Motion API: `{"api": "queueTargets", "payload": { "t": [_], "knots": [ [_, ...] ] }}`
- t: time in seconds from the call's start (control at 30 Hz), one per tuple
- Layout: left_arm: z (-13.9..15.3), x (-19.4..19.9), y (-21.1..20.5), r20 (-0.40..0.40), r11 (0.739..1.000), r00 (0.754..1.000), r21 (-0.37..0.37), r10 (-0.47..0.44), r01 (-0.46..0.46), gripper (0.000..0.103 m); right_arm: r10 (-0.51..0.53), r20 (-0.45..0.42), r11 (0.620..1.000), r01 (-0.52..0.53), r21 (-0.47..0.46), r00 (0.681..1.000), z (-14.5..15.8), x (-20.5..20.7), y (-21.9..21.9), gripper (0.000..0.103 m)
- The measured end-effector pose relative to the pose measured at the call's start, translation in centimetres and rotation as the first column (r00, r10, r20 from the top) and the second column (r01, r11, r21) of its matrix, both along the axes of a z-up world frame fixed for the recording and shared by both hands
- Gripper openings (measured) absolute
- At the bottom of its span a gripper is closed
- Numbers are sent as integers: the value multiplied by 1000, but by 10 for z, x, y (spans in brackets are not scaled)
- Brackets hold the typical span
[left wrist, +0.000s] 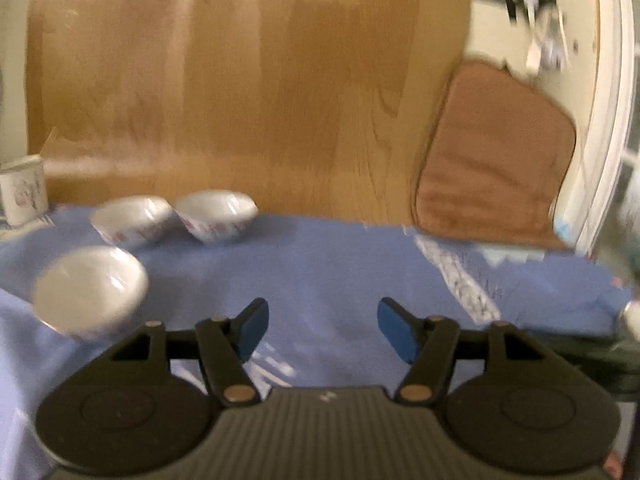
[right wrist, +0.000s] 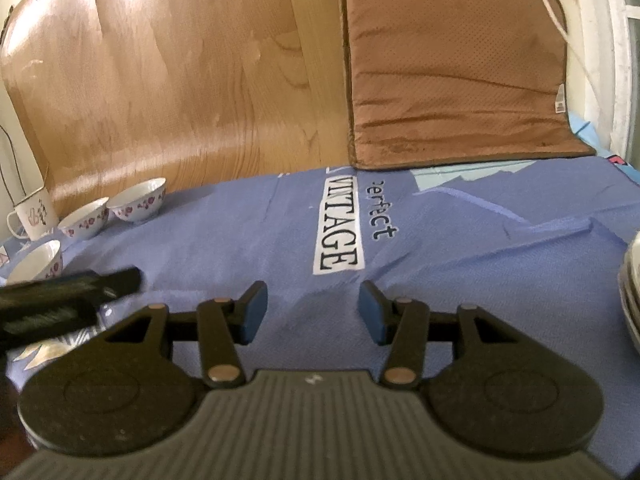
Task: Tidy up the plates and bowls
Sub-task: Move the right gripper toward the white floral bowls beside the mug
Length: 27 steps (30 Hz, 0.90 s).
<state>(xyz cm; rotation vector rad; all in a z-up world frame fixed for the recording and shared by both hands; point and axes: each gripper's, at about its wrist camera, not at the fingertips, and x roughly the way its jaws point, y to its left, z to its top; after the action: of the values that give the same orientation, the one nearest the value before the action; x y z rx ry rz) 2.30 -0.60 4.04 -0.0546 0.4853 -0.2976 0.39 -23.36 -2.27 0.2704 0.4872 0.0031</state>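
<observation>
Three white bowls with pink flower prints stand on the blue cloth (left wrist: 340,264). In the left wrist view one bowl (left wrist: 90,290) is near, left of my left gripper (left wrist: 323,326), and two bowls (left wrist: 130,220) (left wrist: 216,214) sit side by side farther back. My left gripper is open with only cloth between its blue pads. The right wrist view has the same bowls (right wrist: 36,262) (right wrist: 85,218) (right wrist: 140,199) at far left. My right gripper (right wrist: 314,308) is open over the cloth, holding nothing. A stack of plates (right wrist: 631,292) shows at the right edge.
A white enamel mug (right wrist: 34,216) (left wrist: 22,194) stands behind the bowls at the left. A wooden headboard (left wrist: 248,80) rises behind the cloth, and a brown cushion (right wrist: 456,68) leans at the back right. The left gripper's dark finger (right wrist: 72,284) crosses the right wrist view.
</observation>
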Motion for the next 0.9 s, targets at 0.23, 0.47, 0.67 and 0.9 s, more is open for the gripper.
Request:
{"api": "queueTargets", "payload": {
  "t": [0.23, 0.47, 0.67, 0.9],
  "knots": [
    [26, 16, 114, 54, 961, 959, -25, 278, -277, 66, 71, -11, 993, -70, 93, 997, 32, 20, 13, 53],
    [15, 38, 170, -65, 937, 940, -78, 335, -340, 58, 276, -28, 951, -269, 150, 961, 57, 67, 95, 53],
    [-1, 51, 175, -123, 941, 938, -63, 325, -334, 58, 387, -57, 909, -371, 188, 920, 58, 105, 164, 52],
    [-27, 67, 165, -195, 965, 948, -32, 251, -262, 19, 416, -159, 902, -383, 198, 896, 38, 141, 201, 29]
  ]
}}
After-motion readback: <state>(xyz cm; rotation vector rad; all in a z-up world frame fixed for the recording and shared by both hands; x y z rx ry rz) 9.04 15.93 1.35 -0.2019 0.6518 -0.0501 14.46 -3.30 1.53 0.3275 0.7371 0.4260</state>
